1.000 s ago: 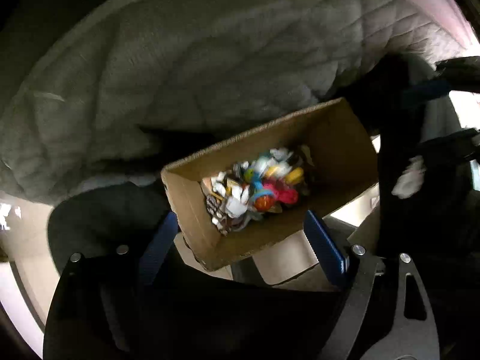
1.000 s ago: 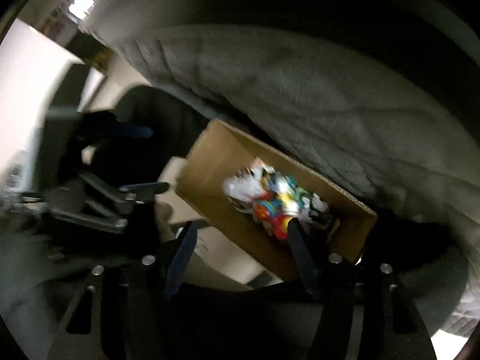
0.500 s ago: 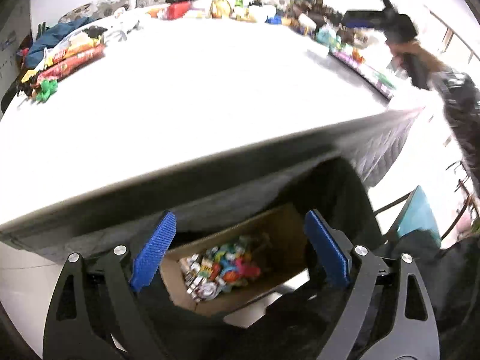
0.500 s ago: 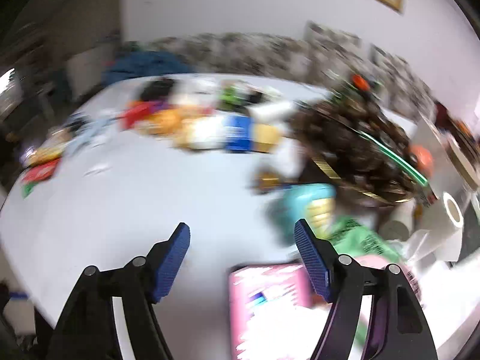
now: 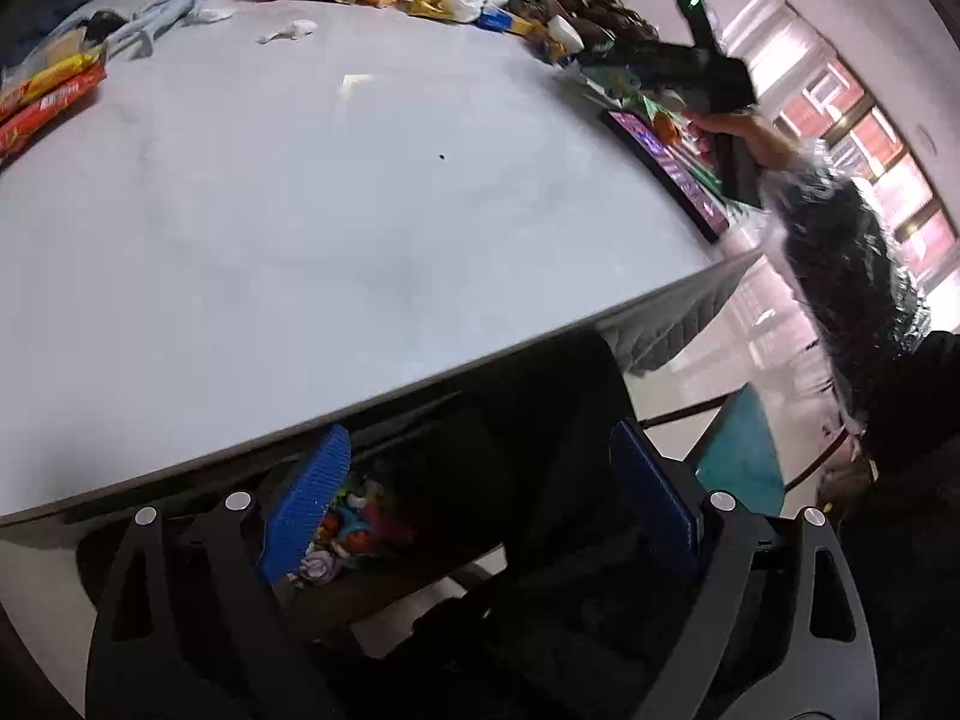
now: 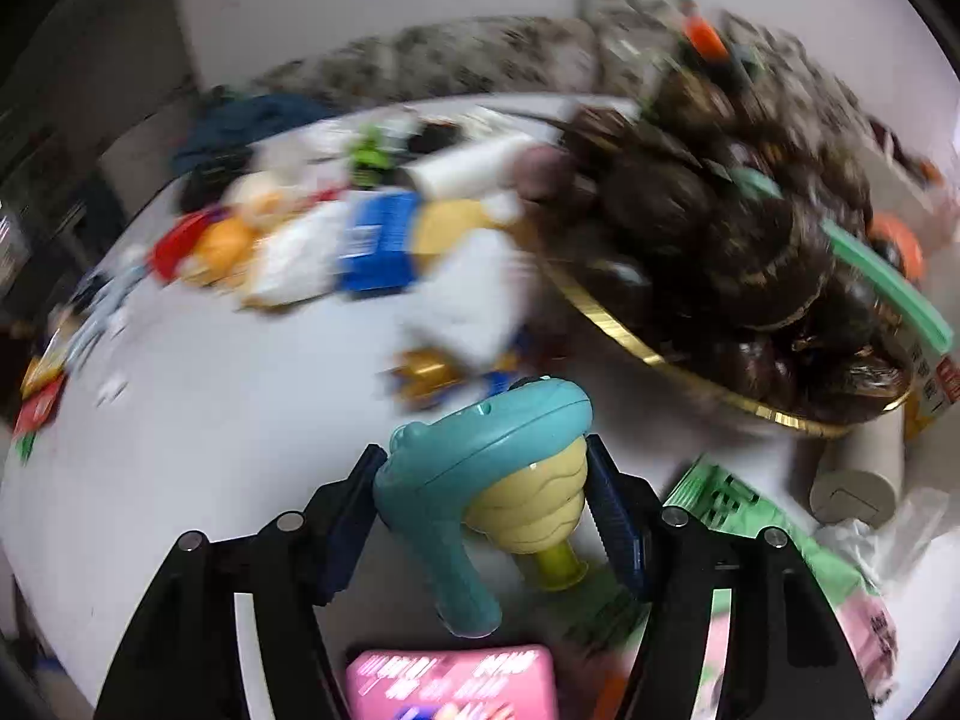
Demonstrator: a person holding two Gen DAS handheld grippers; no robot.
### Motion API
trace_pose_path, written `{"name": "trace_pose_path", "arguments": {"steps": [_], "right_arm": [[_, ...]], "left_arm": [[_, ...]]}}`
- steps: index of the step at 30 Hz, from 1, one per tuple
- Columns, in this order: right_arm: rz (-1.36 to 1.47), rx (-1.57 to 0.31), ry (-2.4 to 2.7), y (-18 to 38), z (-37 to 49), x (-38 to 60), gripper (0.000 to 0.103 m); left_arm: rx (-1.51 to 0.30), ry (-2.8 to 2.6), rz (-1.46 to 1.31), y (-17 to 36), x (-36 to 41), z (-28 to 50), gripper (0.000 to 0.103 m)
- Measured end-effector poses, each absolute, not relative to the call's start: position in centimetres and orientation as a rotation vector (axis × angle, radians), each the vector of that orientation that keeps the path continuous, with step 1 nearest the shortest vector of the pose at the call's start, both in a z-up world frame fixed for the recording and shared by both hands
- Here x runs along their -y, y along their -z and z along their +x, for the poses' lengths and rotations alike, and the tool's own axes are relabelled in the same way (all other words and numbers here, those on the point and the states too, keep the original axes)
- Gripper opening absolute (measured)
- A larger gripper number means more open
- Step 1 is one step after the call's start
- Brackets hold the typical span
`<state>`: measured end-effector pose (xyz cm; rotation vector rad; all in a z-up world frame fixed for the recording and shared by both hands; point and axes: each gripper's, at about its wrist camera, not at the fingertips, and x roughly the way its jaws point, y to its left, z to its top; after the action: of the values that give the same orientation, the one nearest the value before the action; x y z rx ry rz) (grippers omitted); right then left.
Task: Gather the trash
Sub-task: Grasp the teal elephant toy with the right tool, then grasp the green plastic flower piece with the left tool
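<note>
A teal and yellow toy [image 6: 456, 480] lies on the white table [image 6: 210, 420], between the fingers of my right gripper [image 6: 480, 447]. Its jaws are closing, with the blue pads [image 6: 612, 510] close at the toy's sides but not clearly pressing. In the left wrist view my left gripper [image 5: 480, 432] hangs open and empty at the near table edge [image 5: 360, 396]. Beneath that edge sits a cardboard box [image 5: 372, 588] holding several colourful bits of trash [image 5: 354, 522]. A small white crumpled scrap [image 5: 288, 30] lies far back on the table.
A gold-rimmed tray of dark brown items [image 6: 720, 240], a pink pack [image 6: 450, 678], a green packet [image 6: 738, 504] and a cardboard roll [image 6: 852, 480] crowd the toy. Snack packs [image 6: 372, 240] line the far edge. Red packets [image 5: 42, 102] lie left. A person's hand [image 5: 726, 132] and a teal chair [image 5: 744, 450] are right.
Both grippers rose from the box under the table to above the tabletop. The right one swung over the cluttered side, and the teal toy is now between its fingers.
</note>
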<state>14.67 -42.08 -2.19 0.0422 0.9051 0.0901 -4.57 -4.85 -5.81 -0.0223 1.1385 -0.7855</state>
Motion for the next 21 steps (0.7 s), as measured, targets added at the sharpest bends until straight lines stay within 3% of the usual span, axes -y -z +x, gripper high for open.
{"name": "trace_pose_path", "arguments": {"steps": [4, 7, 11, 13, 15, 21], "right_arm": [[0.047, -0.829, -0.268, -0.6, 10.3, 38.1, 0.064], [0.074, -0.792, -0.405, -1.7, 7.6, 34.5, 0.064], [0.101, -0.778, -0.517, -1.7, 6.1, 30.5, 0.065], [0.088, -0.781, -0.545, -1.4, 5.8, 28.9, 0.065], [0.092, -0.799, -0.578, -1.0, 5.6, 27.3, 0.065], [0.105, -0.847, -0.585, -0.1, 5.1, 25.3, 0.065]], "left_arm": [[-1.182, 0.811, 0.001, 5.4, 4.0, -6.7, 0.086], [-1.133, 0.839, -0.093, 2.1, 1.4, -7.7, 0.086], [-0.809, 0.580, 0.069, -4.6, -2.2, -5.8, 0.092], [-0.700, 0.394, 0.186, -5.3, -3.7, -3.2, 0.092], [-0.670, 0.305, 0.234, -4.0, -5.9, 0.8, 0.092], [-0.871, 0.287, 0.141, 2.9, -11.8, 9.9, 0.092]]}}
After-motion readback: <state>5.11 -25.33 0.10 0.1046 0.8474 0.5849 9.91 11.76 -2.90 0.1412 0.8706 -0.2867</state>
